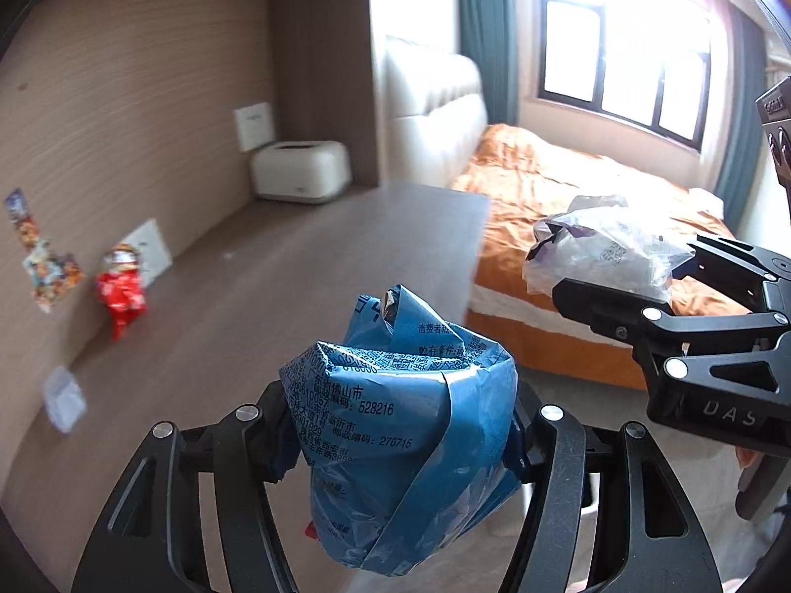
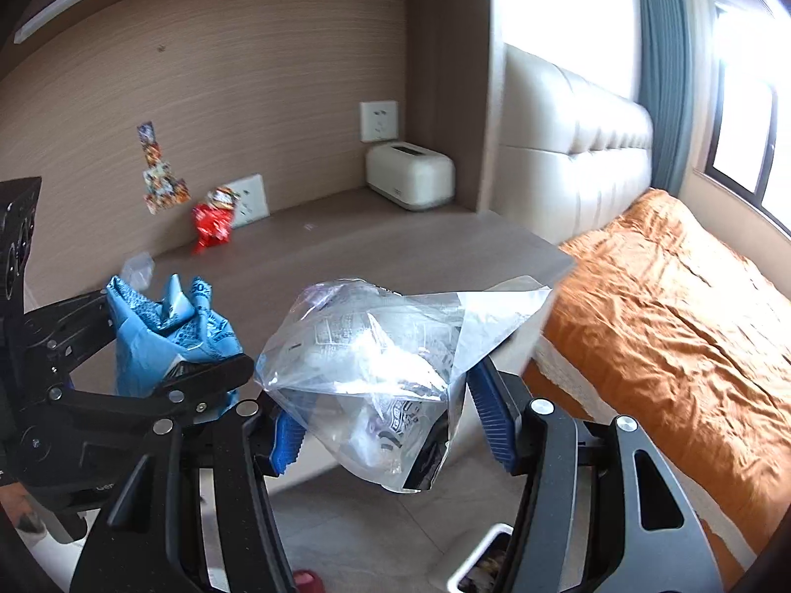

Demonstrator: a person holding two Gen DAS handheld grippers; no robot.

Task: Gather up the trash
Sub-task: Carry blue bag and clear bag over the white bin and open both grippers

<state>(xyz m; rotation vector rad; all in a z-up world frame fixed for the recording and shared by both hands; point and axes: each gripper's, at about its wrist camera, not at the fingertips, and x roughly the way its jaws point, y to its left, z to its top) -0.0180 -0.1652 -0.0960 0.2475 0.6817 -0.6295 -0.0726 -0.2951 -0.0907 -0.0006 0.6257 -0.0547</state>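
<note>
A crumpled blue wrapper (image 1: 395,346) with printed text sits between my left gripper's (image 1: 400,435) jaws, which are shut on it. My right gripper (image 2: 388,425) is shut on a clear plastic bag (image 2: 375,346) that holds crumpled packaging. The two grippers are side by side above the desk's near edge; the right gripper (image 1: 652,276) with the clear bag (image 1: 603,242) shows at the right of the left wrist view. In the right wrist view the left gripper (image 2: 153,341) holds the blue wrapper (image 2: 148,326) at the left. A red wrapper (image 1: 121,291) lies by the wall on the brown desk (image 1: 296,257).
A small clear scrap (image 1: 64,395) lies on the desk near the wall. A cream box-shaped appliance (image 1: 301,170) stands in the back corner. A bed with an orange cover (image 2: 667,296) is to the right. A white-rimmed bin (image 2: 474,568) stands on the floor below.
</note>
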